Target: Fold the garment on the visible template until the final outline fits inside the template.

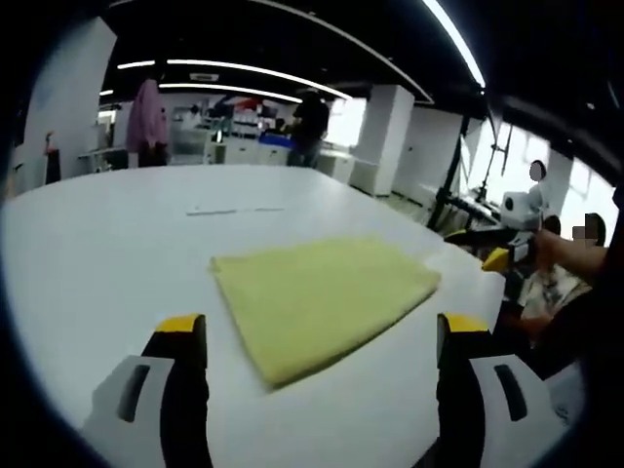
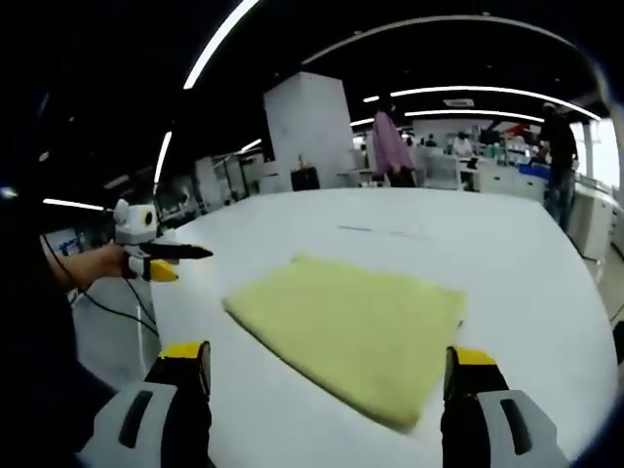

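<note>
Garment (image 1: 322, 302) folded on table (image 1: 107, 253), template outline indistinct, both hand-held grippers (image 1: 322, 336) (image 2: 327, 366) released

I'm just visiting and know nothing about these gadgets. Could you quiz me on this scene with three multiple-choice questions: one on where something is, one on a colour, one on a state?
1. Where does the cloth lie?
A. On the white table
B. On the floor
C. Over a chair

2. What colour is the cloth?
A. Red
B. Pale yellow
C. Blue

3. How do the left gripper and right gripper stand?
A. Both shut on the cloth
B. One shut, one open
C. Both open, holding nothing

Answers:
1 A: the cloth rests flat on the tabletop.
2 B: it looks pale yellow in both views.
3 C: each gripper's jaws stand wide apart, clear of the cloth.
</note>
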